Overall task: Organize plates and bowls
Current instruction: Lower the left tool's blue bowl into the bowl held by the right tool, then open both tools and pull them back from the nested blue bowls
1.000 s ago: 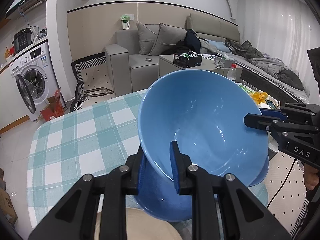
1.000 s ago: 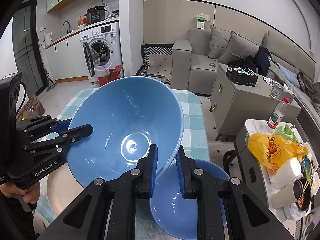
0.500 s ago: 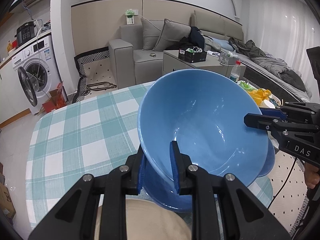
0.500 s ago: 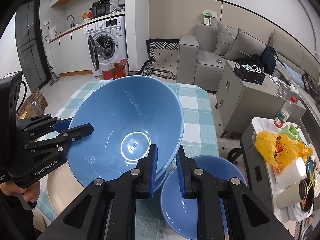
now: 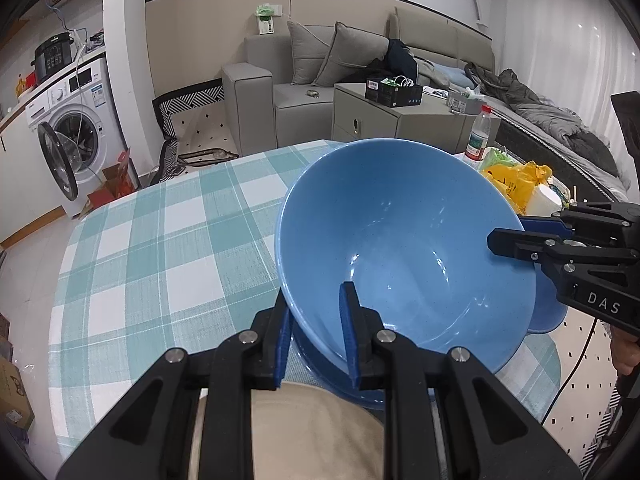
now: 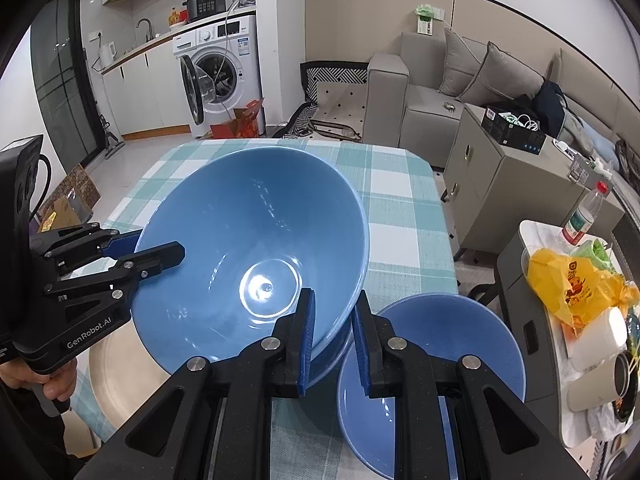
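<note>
Centre frame, the left gripper [image 5: 316, 340] and right gripper [image 6: 334, 340] each pinch opposite rims of 1 large blue bowl [image 6: 252, 264], keeping it level to nest into the blue bowl beneath [image 5: 344, 384].

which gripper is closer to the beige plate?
Left. The left gripper holds the big blue bowl's rim directly above the beige plate; the right gripper grips the opposite rim, across the bowl.

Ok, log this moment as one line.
left gripper: shut on large blue bowl | right gripper: shut on same bowl | below: second blue bowl | table
</note>
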`<control>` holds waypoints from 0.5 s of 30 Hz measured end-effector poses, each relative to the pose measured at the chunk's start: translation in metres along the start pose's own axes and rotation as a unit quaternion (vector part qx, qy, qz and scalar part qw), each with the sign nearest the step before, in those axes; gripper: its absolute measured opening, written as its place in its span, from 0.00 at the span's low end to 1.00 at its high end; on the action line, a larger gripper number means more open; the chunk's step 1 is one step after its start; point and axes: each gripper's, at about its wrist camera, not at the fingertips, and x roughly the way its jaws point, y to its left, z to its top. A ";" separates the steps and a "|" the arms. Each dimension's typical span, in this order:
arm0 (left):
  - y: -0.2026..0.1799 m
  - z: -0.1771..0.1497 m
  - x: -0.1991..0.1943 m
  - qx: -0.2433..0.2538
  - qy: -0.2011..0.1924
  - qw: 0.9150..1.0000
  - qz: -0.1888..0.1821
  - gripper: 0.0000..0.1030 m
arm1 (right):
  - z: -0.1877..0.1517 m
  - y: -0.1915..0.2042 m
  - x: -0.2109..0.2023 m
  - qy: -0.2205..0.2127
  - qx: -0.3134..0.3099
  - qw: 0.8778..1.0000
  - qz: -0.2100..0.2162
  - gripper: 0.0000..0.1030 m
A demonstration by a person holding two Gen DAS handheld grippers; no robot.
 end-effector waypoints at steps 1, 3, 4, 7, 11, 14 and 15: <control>0.000 0.000 0.001 0.000 0.002 1.000 0.000 0.20 | 0.000 0.000 0.003 0.002 0.000 1.000 0.000 0.18; 0.000 -0.002 0.004 0.002 0.005 1.000 0.002 0.20 | -0.002 -0.001 0.007 0.005 0.000 1.000 0.000 0.18; 0.000 -0.003 0.005 0.003 0.006 1.000 0.003 0.20 | -0.002 -0.002 0.008 0.006 0.000 1.000 0.001 0.18; 0.001 -0.005 0.009 0.001 0.011 1.000 0.002 0.20 | -0.004 -0.003 0.013 0.010 0.001 1.000 0.002 0.18; 0.001 -0.008 0.013 0.003 0.017 1.000 0.002 0.20 | -0.007 -0.005 0.020 0.016 0.001 1.000 0.004 0.18; 0.001 -0.010 0.017 0.003 0.022 1.000 0.002 0.20 | -0.008 -0.006 0.026 0.022 0.001 1.000 0.004 0.18; 0.001 -0.011 0.018 0.003 0.023 1.000 0.002 0.20 | -0.009 -0.005 0.027 0.023 0.000 1.000 0.003 0.18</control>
